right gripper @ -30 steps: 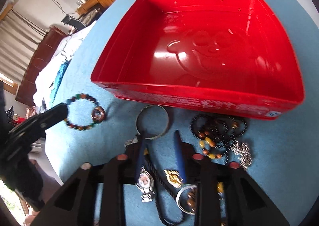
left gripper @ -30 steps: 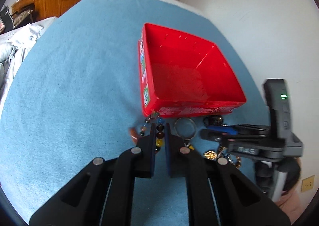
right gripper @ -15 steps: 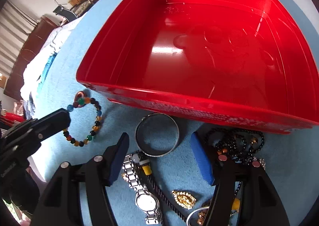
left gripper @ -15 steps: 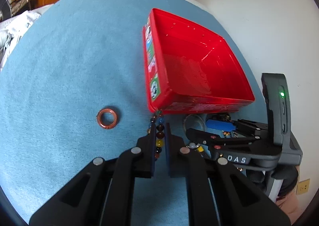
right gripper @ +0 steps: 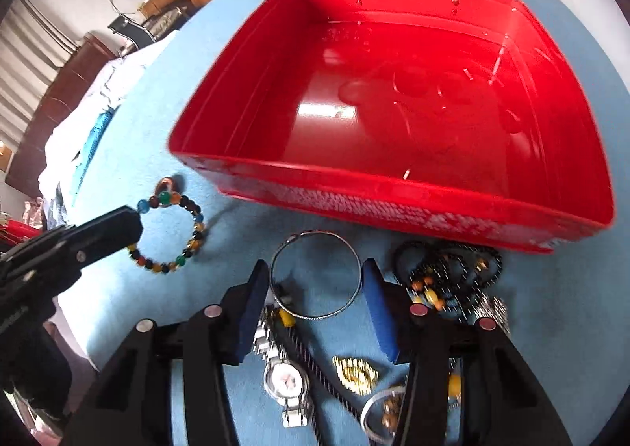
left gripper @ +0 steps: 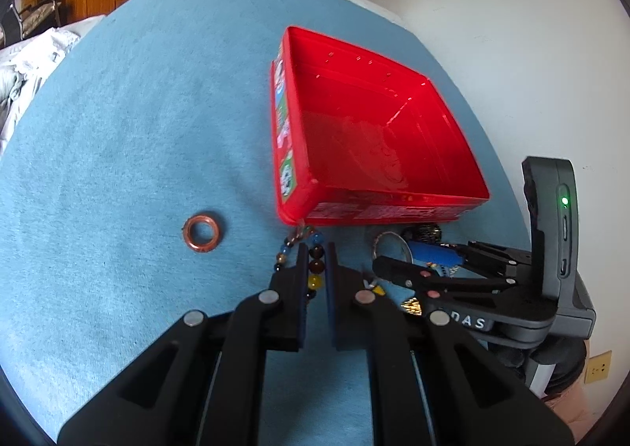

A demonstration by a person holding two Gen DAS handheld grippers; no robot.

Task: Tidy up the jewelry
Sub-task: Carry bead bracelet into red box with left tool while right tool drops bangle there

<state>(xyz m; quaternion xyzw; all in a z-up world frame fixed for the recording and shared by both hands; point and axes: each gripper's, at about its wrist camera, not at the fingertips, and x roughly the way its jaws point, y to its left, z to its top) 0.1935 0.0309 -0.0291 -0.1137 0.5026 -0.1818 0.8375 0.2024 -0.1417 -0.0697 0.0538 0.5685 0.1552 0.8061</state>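
Beaded bracelet (left gripper: 316, 264) half hidden between jaws, necklaces (right gripper: 453, 280) blurred, tangled

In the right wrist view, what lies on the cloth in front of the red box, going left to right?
Left gripper pinching the beaded bracelet → silver bangle between the open right gripper's fingers → black bead necklace.

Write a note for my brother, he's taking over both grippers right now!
Left gripper: jaws shut on the bead bracelet, just outside the red box.
Right gripper: jaws open around the silver bangle, not gripping yet.
Watch, gold brooch and black necklace lie on the blue cloth before the box; a copper ring lies apart.
Done: nothing is in the box.
Left: everything.
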